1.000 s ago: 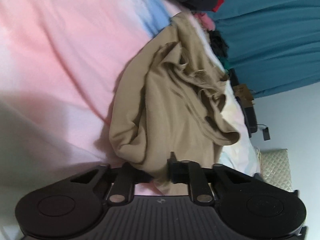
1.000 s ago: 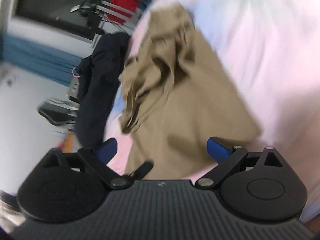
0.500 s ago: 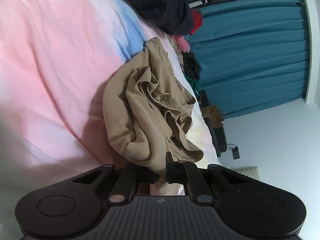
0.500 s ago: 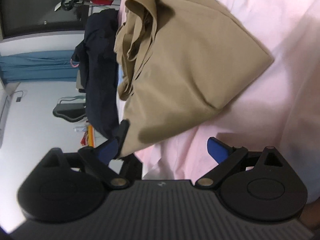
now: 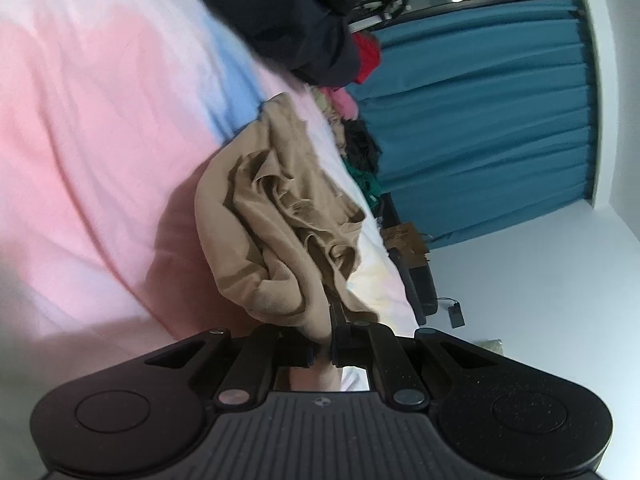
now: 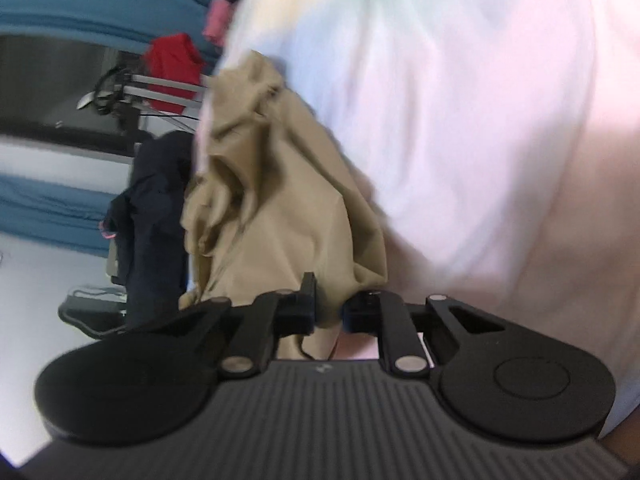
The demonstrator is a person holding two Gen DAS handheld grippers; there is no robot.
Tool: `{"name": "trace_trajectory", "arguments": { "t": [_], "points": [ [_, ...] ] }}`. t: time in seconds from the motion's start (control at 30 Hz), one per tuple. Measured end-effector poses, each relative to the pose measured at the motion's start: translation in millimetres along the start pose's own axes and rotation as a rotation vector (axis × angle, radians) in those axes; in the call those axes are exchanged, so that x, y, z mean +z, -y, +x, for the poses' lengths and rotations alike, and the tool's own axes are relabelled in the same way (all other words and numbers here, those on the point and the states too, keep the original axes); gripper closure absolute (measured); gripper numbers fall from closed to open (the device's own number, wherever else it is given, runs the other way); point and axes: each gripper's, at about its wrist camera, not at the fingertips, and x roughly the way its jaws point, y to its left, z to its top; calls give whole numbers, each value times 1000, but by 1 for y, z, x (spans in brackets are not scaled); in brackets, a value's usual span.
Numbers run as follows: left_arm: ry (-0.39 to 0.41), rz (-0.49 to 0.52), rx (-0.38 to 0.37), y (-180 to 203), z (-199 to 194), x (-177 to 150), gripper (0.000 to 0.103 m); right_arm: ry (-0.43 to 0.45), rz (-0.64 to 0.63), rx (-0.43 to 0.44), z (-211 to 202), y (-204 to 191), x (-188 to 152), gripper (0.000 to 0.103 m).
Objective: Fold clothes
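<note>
Jaws of both grippers pinch tan garment (image 5: pixel 280 224) edge, bedsheet (image 5: pixel 100 140) beneath.

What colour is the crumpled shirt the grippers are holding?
Tan, a plain beige shirt, clearest in the left wrist view.

So the crumpled garment (image 5: pixel 280 232) sits bunched on the bed (image 5: pixel 100 152) right in front of both tongs, its near edge pinched in the left tongs (image 5: pixel 322 344) and the right tongs (image 6: pixel 329 308), with a dark clothes pile (image 5: pixel 292 20) behind it and curtains (image 5: pixel 480 128) past the bed's far edge.
</note>
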Motion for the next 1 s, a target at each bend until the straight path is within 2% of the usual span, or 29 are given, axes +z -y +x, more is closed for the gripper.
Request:
{"name": "trace_trajectory", "arguments": {
  "t": [0.1,0.23,0.3,0.4,0.53,0.63,0.7,0.8,0.87,1.0],
  "points": [
    [31,47,-8,17,-10,1,96,53,-88,38,-12,-17,4,92],
    [74,106,-10,51,-28,3,98,73,-121,98,-29,-44,18,92],
    [94,125,-26,66,-44,0,99,88,-157,111,-45,-57,14,93],
    [122,168,-25,83,-76,-15,99,110,-213,130,-70,-77,7,93],
    [112,197,12,92,-122,-49,99,94,-269,118,-109,-74,-15,93],
    [82,175,59,90,-155,-79,99,52,-279,95,-138,-60,-36,93],
    [58,119,73,81,-175,-96,99,31,-280,72,-154,-51,-49,93],
    [69,70,94,75,-196,-115,99,25,-256,65,-168,-40,-60,93],
    [84,39,92,74,-202,-124,99,30,-239,62,-171,-36,-64,93],
    [86,25,115,72,-193,-119,99,59,-206,63,-164,-32,-65,93]
  ]
}}
